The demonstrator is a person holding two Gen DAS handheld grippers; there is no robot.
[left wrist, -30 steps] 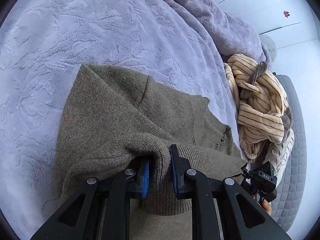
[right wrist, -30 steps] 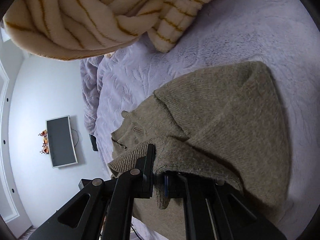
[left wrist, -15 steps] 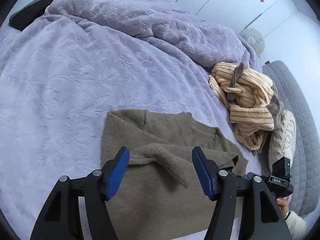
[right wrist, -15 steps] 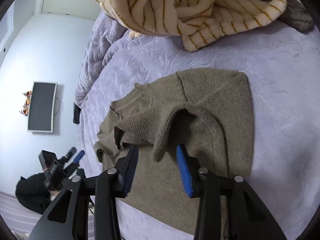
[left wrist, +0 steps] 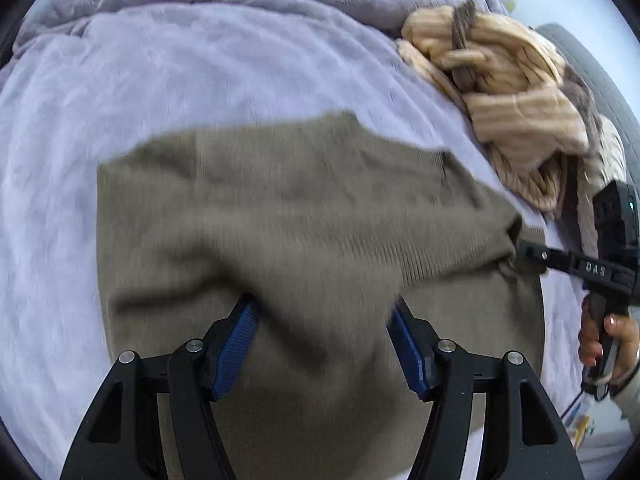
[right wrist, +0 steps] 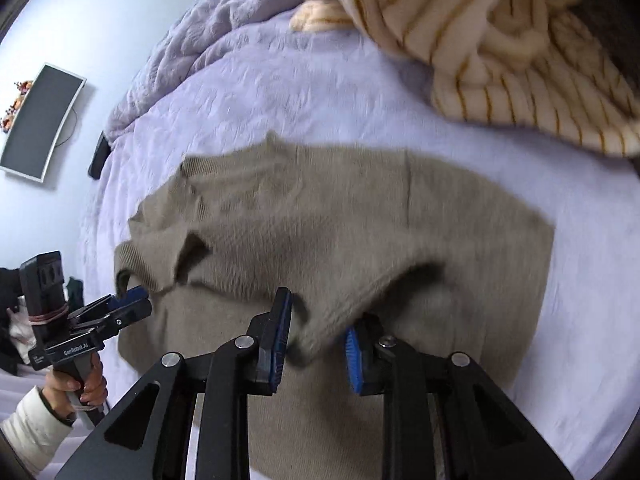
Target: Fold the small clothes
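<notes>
While both your grippers angle steeply down over the bed, the left gripper (left wrist: 322, 336) has its blue pads spread wide, gripping nothing, above the olive-brown knitted sweater (left wrist: 304, 216). Your right gripper (right wrist: 316, 340) is narrowing its jaws; a folded sleeve end sits between the pads, but blur hides whether they touch it. That sweater lies part-folded on the lilac embossed plush blanket (left wrist: 160, 72). A crumpled cream fleece garment with mustard stripes (right wrist: 500, 52) sits beyond it. Your left hand (right wrist: 80, 392), in a white sleeve, grips its handle. No containers in view.
</notes>
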